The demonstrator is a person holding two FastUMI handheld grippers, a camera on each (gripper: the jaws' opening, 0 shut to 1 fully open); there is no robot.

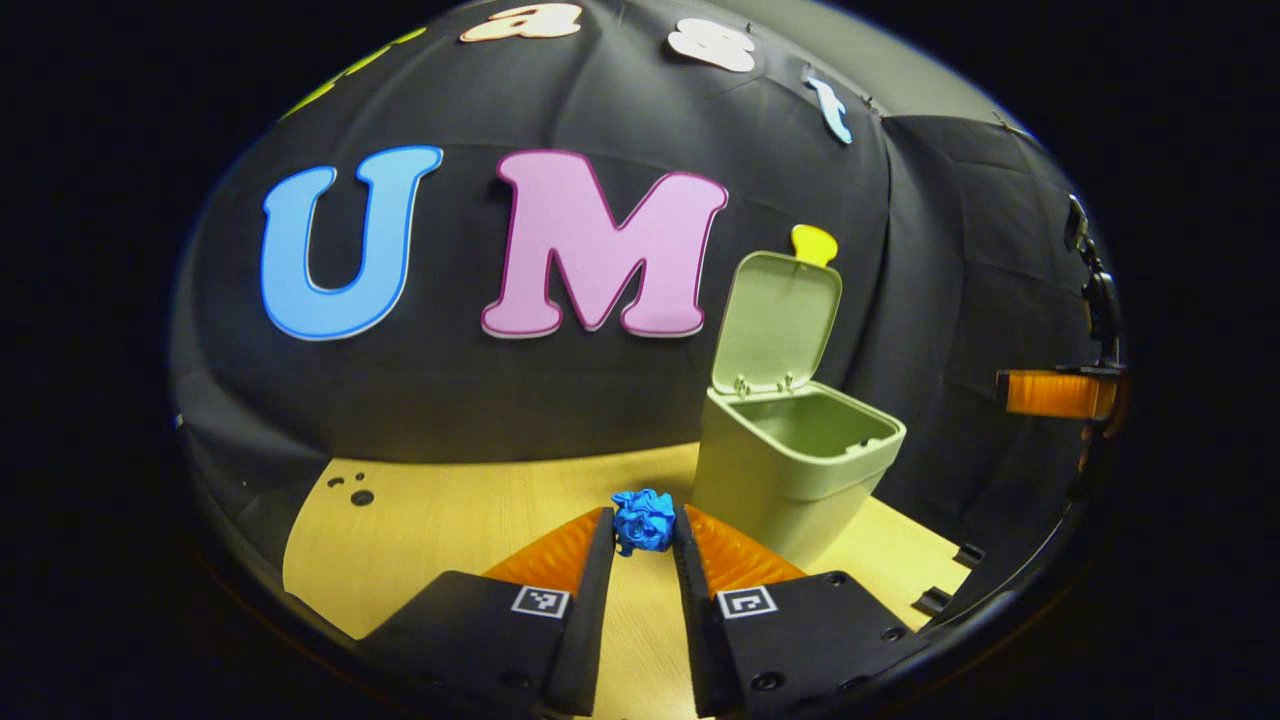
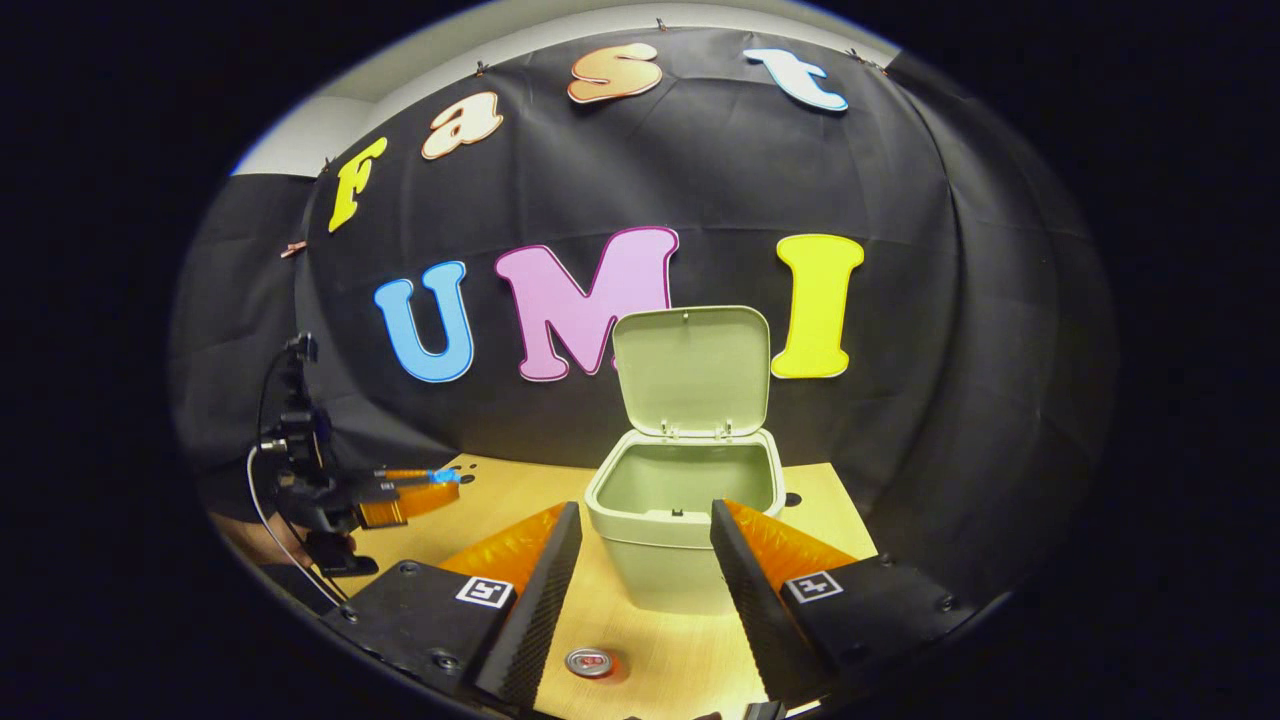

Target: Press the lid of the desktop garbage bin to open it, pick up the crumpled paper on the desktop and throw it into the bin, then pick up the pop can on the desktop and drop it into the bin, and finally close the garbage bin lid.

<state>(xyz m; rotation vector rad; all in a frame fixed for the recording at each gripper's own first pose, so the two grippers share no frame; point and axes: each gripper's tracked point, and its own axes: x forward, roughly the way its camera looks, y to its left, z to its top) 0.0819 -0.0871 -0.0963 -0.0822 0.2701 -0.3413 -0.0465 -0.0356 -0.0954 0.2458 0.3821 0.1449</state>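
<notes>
Blue crumpled paper (image 1: 643, 520) sits clamped between the fingertips of the left tool (image 1: 645, 525), both fingers pressing its sides; in the left gripper view it is held above the tabletop (image 1: 450, 520), just beside the bin (image 1: 790, 470). Seen from the right gripper view, the left tool (image 2: 425, 487) hangs off to the left of the bin (image 2: 680, 520), a speck of blue at its tip, with a hand under it.

Right tool (image 2: 640, 560): released, its fingers spread wide and grasping nothing, the bin framed between them but farther off. Can (image 2: 590, 662): upright on the tabletop (image 2: 640, 640) just below this tool, in front of the bin, untouched.

Bin: lid (image 2: 692, 370) raised upright on its rear hinge, mouth fully exposed, interior apparently empty.

Step in hand, by judgement: the lid-opening step is done and the paper is picked up; the carry to the bin is under way. The next move calls for bringing the left tool sideways over the rim until the paper is above the mouth, then parting the fingers. The tool should stay clear of the raised lid, since a knock could shut it. The can and the lid closing remain.
</notes>
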